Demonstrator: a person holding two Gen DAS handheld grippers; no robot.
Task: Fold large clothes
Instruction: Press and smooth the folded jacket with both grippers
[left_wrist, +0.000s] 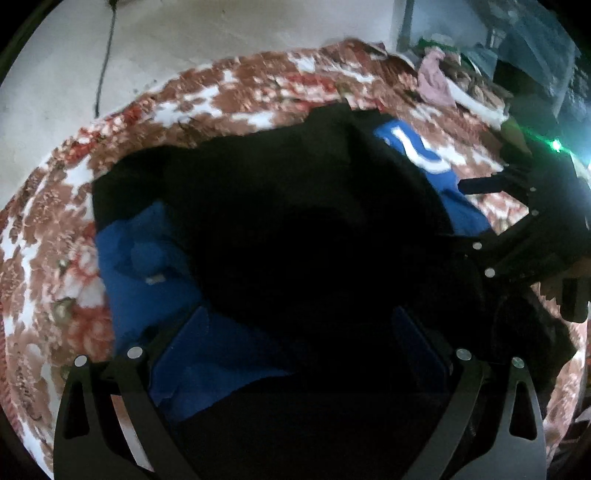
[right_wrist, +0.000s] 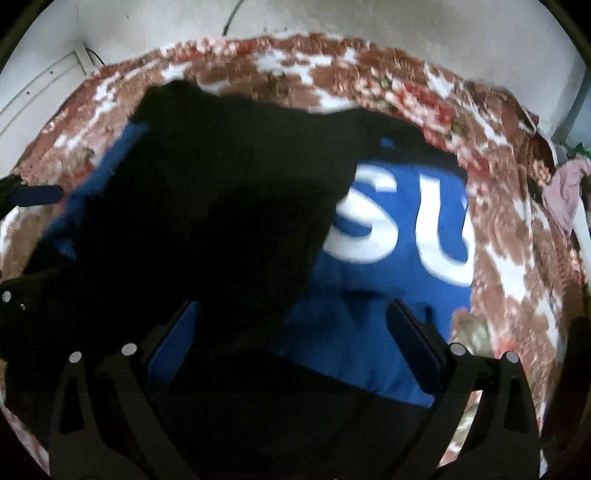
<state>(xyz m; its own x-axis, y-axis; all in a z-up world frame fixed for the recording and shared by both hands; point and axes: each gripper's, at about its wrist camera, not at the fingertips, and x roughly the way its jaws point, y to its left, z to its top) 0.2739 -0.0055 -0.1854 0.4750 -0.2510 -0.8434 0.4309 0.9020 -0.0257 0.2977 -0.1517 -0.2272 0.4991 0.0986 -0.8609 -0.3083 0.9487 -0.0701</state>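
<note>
Mid-fold, I'd say: the black and blue garment (right_wrist: 388, 258) lies spread on the bed with the floral bedspread (right_wrist: 517, 258), a black panel already lying over part of the blue panel with white letters, so one side looks turned in and the rest is not yet squared. My left gripper (left_wrist: 299, 350) has its fingers (left_wrist: 184, 343) wide apart, hovering low over the near edge of the cloth; nothing is pinched between them that I can see, though the dark fabric below makes contact hard to judge. My right gripper (right_wrist: 291, 343) is the same, fingers (right_wrist: 413, 343) spread wide, blue cloth showing between them, no hold that I can make out. Next move calls for both sets of fingers to close on the near hem or the side edge, then carry it across without dragging the layer underneath; the black-on-black makes finding the edge the hard part. Right wrist view shows the white letters "SU" clearly and a blue strip at the far left edge of the garment. Left wrist view shows the letters only in part, but it gives the right gripper from the side, the pile of other clothes (left_wrist: 436, 77) at the far corner of the bed, and a dangling cable (left_wrist: 105, 55) on the wall.
</note>
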